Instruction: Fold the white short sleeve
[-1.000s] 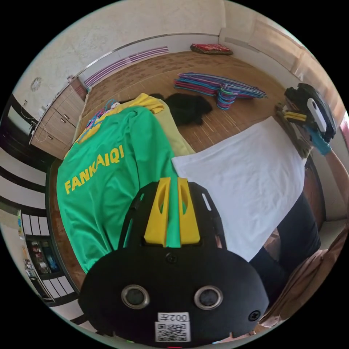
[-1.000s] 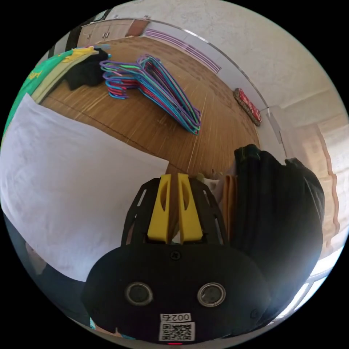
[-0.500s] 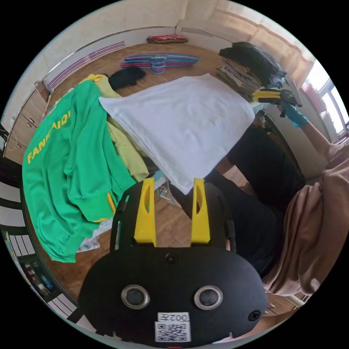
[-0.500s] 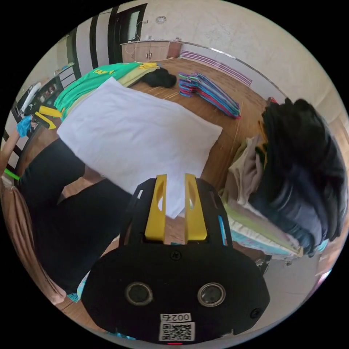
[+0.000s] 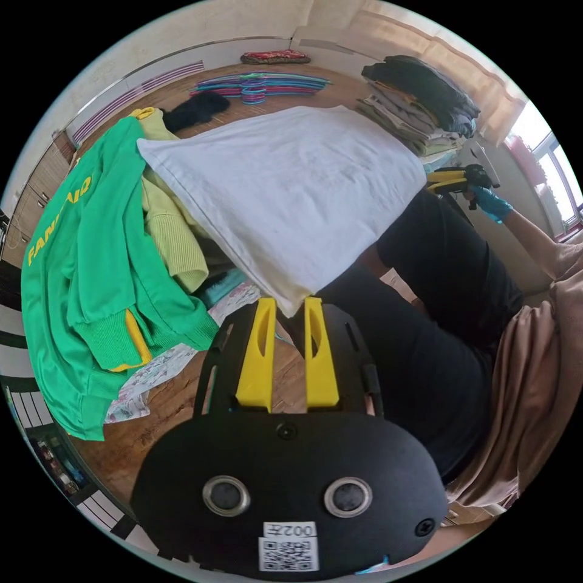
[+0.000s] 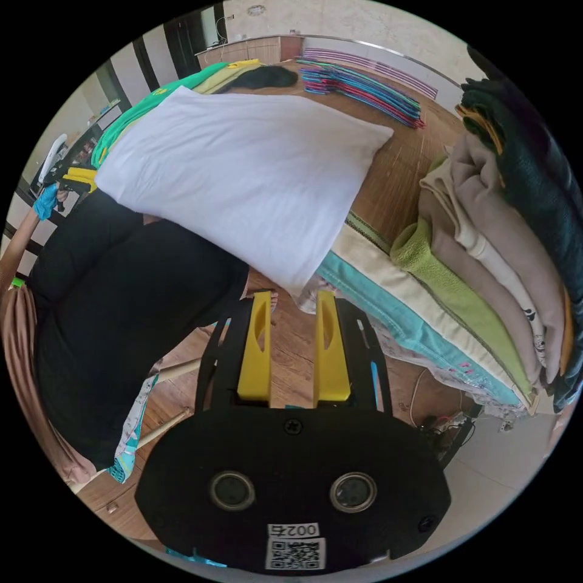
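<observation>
One white short-sleeve shirt, folded into a smooth, flat rectangle of plain cotton, lies on the wooden table with its near edge hanging over the table's rim, in front of a seated person in black trousers. In the left gripper view, a bright green jersey with yellow lettering drapes over the table edge at the left, a pale yellow garment beside it and touching the white shirt. The left gripper holds its yellow jaws a narrow gap apart at the shirt's hanging corner; whether they pinch it I cannot tell. Coloured plastic hangers lie farther back, and a stack of folded clothes stands at the right. In the right gripper view, the right gripper hovers just below the shirt's other corner, jaws parted, gripping nothing.
</observation>
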A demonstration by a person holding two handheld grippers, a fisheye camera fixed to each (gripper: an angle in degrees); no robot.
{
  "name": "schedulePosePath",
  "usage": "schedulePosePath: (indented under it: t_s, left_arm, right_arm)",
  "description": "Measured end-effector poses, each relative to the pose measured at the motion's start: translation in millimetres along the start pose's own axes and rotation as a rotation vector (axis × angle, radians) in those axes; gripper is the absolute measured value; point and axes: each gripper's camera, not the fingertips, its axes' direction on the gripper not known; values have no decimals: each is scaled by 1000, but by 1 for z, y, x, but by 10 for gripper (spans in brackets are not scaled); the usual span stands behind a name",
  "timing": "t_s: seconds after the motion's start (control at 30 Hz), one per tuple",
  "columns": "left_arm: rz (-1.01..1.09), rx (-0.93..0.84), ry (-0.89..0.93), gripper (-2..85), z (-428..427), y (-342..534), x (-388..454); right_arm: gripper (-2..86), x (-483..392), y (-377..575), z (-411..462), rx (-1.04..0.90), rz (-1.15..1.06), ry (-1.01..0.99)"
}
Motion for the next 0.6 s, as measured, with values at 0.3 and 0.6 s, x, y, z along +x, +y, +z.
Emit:
schedulePosePath:
  t_s: [0.3,0.6]
  left_arm:
    - [-2,23,-83,-10,-14,19,14]
    - [69,19,-103,-10,-37,36,26]
  right_arm:
    - [20,-1,20,-9,80,28,-16]
    - [-8,-29,59,-72,169,-4,130]
